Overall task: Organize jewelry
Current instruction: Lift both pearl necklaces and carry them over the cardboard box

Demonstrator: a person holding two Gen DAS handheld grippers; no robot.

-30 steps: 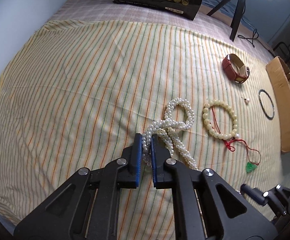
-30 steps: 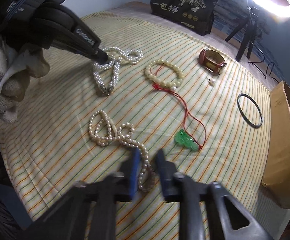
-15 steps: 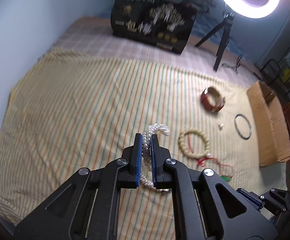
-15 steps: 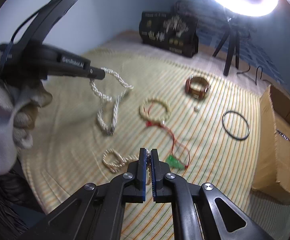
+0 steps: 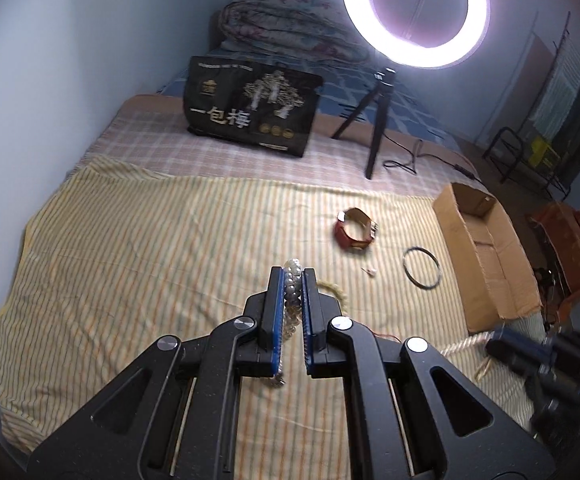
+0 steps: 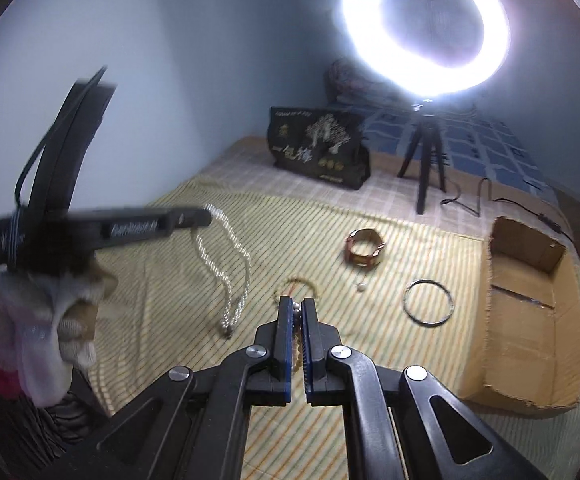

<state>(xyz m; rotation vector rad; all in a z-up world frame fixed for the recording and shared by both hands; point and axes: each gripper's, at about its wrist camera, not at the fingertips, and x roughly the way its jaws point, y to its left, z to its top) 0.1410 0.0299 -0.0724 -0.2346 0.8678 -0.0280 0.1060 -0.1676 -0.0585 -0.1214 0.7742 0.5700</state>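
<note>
My left gripper [image 5: 292,276] is shut on a white pearl necklace [image 5: 292,280] and holds it high above the striped cloth; in the right wrist view the necklace [image 6: 226,276] dangles from the left gripper [image 6: 206,218]. My right gripper [image 6: 296,305] is shut on a second pearl strand [image 6: 295,312], also lifted. A cream bead bracelet [image 6: 295,282] lies on the cloth behind it. A brown leather watch [image 5: 355,234], a black ring bangle [image 5: 421,267] and a small pearl earring [image 5: 371,270] lie further right.
An open cardboard box [image 5: 485,248] sits at the cloth's right edge. A black gift bag [image 5: 252,110] and a ring light on a tripod [image 5: 377,136] stand at the back. The right gripper [image 5: 537,354] shows at lower right in the left wrist view.
Both grippers rose well above the cloth with their pearl strands. The right gripper went from open around its strand to shut on it.
</note>
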